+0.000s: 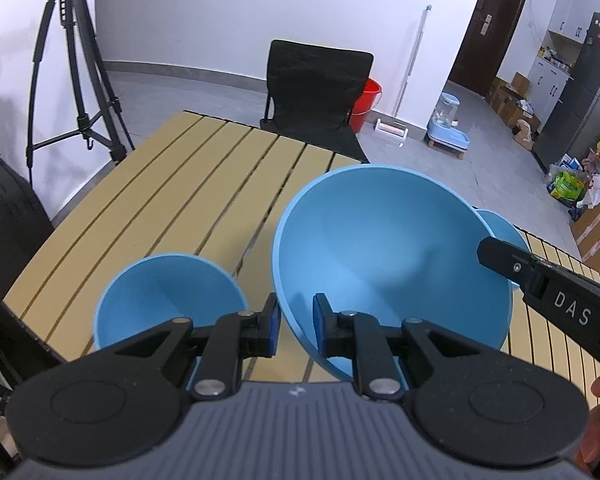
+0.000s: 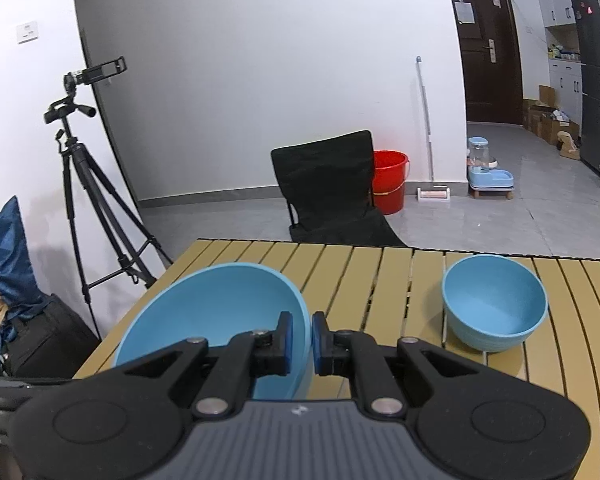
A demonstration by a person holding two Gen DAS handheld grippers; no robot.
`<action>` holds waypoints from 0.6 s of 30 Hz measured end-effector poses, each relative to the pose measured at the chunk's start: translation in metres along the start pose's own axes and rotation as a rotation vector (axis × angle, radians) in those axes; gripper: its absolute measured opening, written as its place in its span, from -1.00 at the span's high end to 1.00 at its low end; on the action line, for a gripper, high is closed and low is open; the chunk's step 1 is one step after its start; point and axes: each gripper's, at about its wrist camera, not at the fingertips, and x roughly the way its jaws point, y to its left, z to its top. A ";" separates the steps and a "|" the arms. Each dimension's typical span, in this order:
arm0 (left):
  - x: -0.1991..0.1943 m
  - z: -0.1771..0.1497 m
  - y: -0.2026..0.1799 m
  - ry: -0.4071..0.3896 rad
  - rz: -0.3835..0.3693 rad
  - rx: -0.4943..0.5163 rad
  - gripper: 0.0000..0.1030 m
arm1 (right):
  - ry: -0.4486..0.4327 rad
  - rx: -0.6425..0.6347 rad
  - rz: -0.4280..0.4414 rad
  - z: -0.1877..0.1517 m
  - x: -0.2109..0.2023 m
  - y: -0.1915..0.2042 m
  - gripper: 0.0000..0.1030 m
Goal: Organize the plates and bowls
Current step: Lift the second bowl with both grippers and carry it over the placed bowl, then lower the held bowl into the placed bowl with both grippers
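Note:
A large blue bowl hangs tilted above the slatted table, held by both grippers. My left gripper is shut on its near rim, one pad inside and one outside. A finger of my right gripper reaches over the bowl's right rim. In the right wrist view my right gripper is shut on the large bowl's rim. A small blue bowl sits at the lower left. Another small blue bowl stands on the table; its rim peeks out behind the large bowl.
A black folding chair stands at the table's far edge, with a red bucket behind it. A tripod and a black bag are off the table's left side. Part of a hand shows at the right edge.

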 end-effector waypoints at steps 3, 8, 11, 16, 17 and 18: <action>-0.006 -0.003 0.009 -0.008 0.010 -0.007 0.66 | -0.001 -0.007 0.013 -0.004 -0.003 0.010 0.81; -0.016 -0.007 0.021 -0.015 0.021 -0.022 0.66 | -0.001 -0.018 0.031 -0.009 -0.008 0.024 0.81; -0.020 -0.009 0.029 -0.018 0.029 -0.027 0.66 | -0.002 -0.026 0.038 -0.010 -0.009 0.033 0.81; -0.026 -0.013 0.041 -0.021 0.039 -0.037 0.66 | 0.002 -0.039 0.048 -0.013 -0.009 0.047 0.81; -0.027 -0.014 0.043 -0.021 0.041 -0.038 0.66 | 0.003 -0.040 0.051 -0.013 -0.009 0.050 0.81; -0.028 -0.014 0.046 -0.022 0.043 -0.041 0.66 | 0.004 -0.042 0.053 -0.014 -0.009 0.052 0.81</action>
